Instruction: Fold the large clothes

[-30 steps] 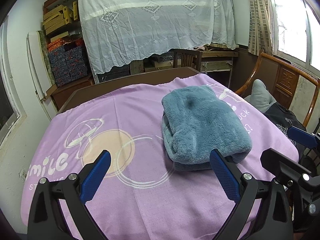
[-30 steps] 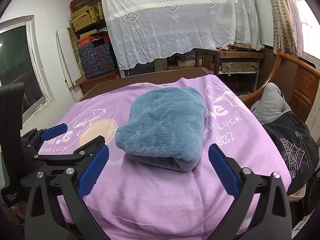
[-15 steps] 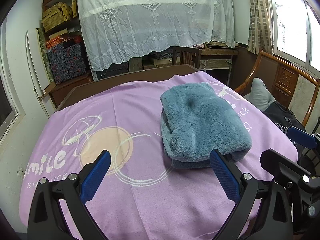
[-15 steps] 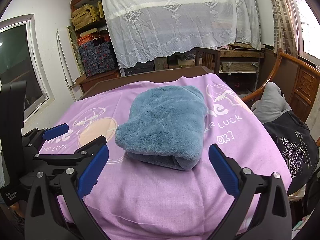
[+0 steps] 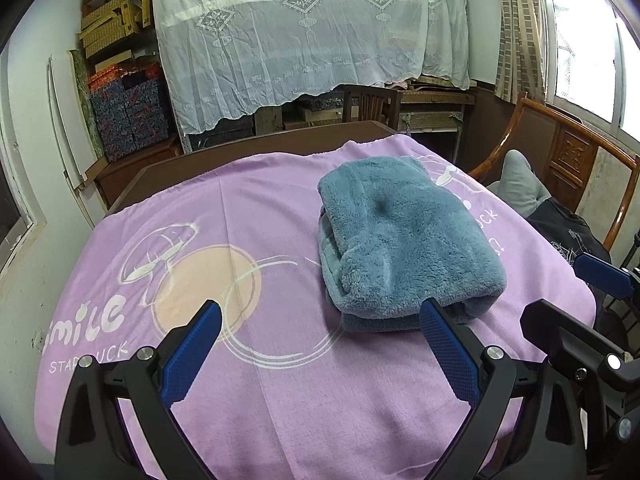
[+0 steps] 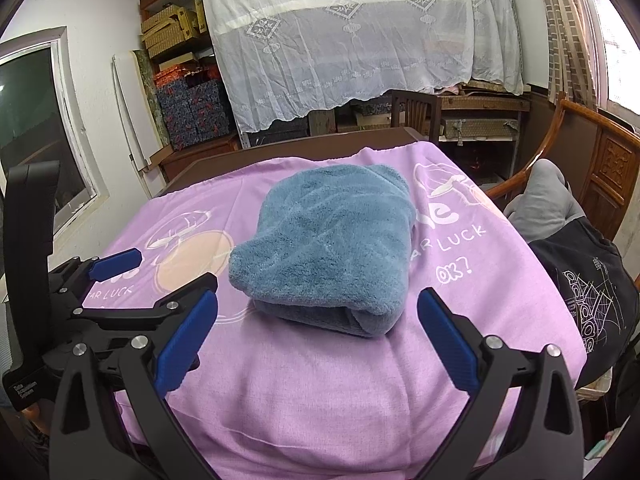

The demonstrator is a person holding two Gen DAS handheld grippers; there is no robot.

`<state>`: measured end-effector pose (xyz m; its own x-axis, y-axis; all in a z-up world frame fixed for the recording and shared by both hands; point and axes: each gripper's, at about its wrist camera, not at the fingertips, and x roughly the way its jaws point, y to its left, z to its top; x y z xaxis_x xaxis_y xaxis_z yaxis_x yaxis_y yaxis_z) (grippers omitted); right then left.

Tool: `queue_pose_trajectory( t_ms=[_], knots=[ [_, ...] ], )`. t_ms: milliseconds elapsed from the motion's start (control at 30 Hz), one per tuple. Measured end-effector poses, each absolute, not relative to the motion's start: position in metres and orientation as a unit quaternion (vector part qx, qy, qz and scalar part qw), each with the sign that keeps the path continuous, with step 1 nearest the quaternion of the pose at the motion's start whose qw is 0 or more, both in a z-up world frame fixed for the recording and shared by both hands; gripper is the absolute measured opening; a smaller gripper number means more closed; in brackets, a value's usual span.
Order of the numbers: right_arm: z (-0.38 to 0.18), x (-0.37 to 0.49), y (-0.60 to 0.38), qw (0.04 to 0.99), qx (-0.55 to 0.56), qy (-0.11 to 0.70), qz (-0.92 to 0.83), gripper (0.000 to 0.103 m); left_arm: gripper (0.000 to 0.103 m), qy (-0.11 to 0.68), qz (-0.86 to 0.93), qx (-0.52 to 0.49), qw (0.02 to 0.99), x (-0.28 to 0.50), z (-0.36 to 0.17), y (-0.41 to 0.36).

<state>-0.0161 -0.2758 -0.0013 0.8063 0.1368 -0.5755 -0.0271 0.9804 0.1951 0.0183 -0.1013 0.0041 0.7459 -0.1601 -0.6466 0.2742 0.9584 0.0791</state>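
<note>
A fluffy blue-grey garment (image 5: pixel 400 236) (image 6: pixel 332 240) lies folded into a thick bundle on the purple printed cloth (image 5: pixel 240 280) (image 6: pixel 320 380) that covers the table. My left gripper (image 5: pixel 320 344) hovers open near the table's front edge, short of the bundle, with nothing between its blue pads. My right gripper (image 6: pixel 316 336) is open too, held just in front of the bundle's folded edge and holding nothing. Each gripper shows at the side of the other's view.
A wooden armchair (image 6: pixel 580 160) at the right holds a grey garment (image 6: pixel 548 200) and a black printed one (image 6: pixel 588 280). Beyond the table are a dark chair (image 5: pixel 372 100), shelves under a white lace sheet (image 5: pixel 304 40) and stacked boxes (image 5: pixel 128 116).
Both grippers have drifted back slightly from the bundle. The folded garment has not moved.
</note>
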Motion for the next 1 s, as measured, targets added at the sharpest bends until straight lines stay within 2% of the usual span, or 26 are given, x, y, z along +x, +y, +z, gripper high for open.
queue_pose_trajectory(
  t_ms=[1000],
  knots=[
    [-0.0007,-0.0152,-0.2759,0.945,0.091,0.311,0.044,0.098,0.099,0.341,-0.121,0.082,0.928,0.0193,-0.0017,-0.1007]
  ],
)
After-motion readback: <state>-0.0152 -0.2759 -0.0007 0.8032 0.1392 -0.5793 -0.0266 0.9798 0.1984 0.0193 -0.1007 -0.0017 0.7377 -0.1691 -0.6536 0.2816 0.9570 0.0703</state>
